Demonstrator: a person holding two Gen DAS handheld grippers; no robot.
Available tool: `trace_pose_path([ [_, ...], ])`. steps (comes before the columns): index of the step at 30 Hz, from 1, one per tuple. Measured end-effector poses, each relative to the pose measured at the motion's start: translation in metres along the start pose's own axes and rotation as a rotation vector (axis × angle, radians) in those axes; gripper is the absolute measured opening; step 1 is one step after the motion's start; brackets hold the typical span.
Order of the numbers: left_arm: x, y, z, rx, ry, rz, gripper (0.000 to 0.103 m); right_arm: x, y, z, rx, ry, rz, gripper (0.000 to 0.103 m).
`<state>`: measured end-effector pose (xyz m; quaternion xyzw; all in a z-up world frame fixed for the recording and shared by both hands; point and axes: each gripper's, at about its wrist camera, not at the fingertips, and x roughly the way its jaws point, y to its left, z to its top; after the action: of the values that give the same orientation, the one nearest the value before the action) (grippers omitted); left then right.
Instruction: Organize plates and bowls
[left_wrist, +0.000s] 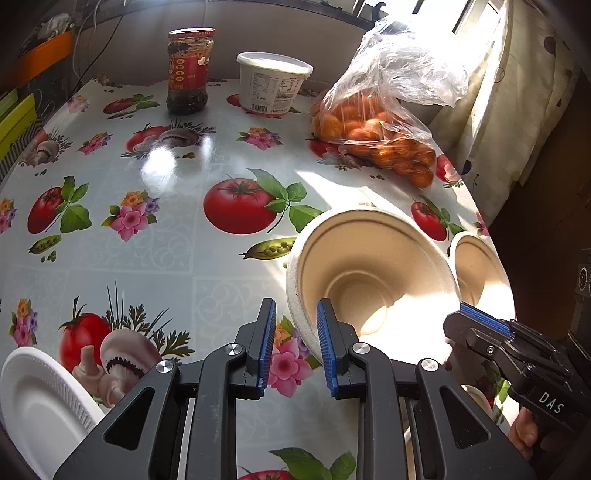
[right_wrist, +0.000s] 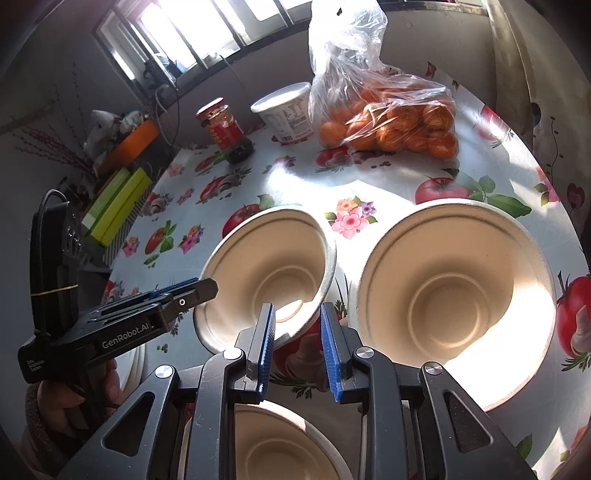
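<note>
Nearest, under the right gripper (right_wrist: 297, 332): a third bowl (right_wrist: 273, 454), upright on the table (left_wrist: 177, 258), partly hidden by the tool's frame. Just ahead, a tilted bowl (right_wrist: 266, 266), cream inside, near-left side raised off the cloth. Astride its near edge, the right gripper's blue pads (right_wrist: 267, 343), drawn close but with a sliver of tablecloth showing beside one pad, so not seen pressing. On the bowl's left wall, the left gripper (left_wrist: 295, 332), one pad inside and one outside, clamped on it by the look of the tilt. Behind that tool, a person's hand (right_wrist: 70, 398) round the handle. Just to the right, apart from the tilted bowl, a second bowl (right_wrist: 454, 295), flat on the table in bright sun. Off at the near left edge, a white plate (left_wrist: 40, 398). Further back, a bag of oranges (left_wrist: 376, 136), a white tub (left_wrist: 273, 85) and a red-labelled jar (left_wrist: 190, 70), side by side near the far edge. Beyond, a curtain (left_wrist: 517, 110) and a window (right_wrist: 192, 29).
</note>
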<state>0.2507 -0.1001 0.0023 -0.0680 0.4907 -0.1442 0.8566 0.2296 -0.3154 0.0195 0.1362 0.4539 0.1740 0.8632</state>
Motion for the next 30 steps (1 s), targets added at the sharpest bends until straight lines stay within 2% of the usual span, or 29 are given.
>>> trace_pose_path([
  [4, -0.004, -0.004, 0.001, 0.015, -0.016, -0.022, 0.024, 0.000, -0.005, 0.000, 0.018, -0.005, -0.015, 0.016],
  [9, -0.002, -0.002, 0.000, -0.004, -0.011, -0.052, 0.024, -0.001, -0.009, -0.002, 0.036, -0.002, -0.016, 0.015],
  [17, -0.004, -0.001, 0.000, -0.016, -0.024, -0.048, 0.016, -0.002, -0.012, -0.004, 0.057, -0.003, -0.016, 0.015],
  [22, -0.009, 0.002, 0.000, -0.038, -0.043, -0.075, 0.012, -0.005, -0.013, -0.006, 0.068, -0.008, -0.012, 0.015],
  [27, -0.014, 0.001, -0.004, -0.041, -0.050, -0.074, 0.012, -0.010, -0.010, -0.008, 0.074, -0.016, -0.006, 0.015],
  [30, -0.019, 0.004, -0.006, -0.066, -0.046, -0.097, 0.012, -0.016, -0.008, -0.011, 0.083, -0.027, 0.005, 0.015],
])
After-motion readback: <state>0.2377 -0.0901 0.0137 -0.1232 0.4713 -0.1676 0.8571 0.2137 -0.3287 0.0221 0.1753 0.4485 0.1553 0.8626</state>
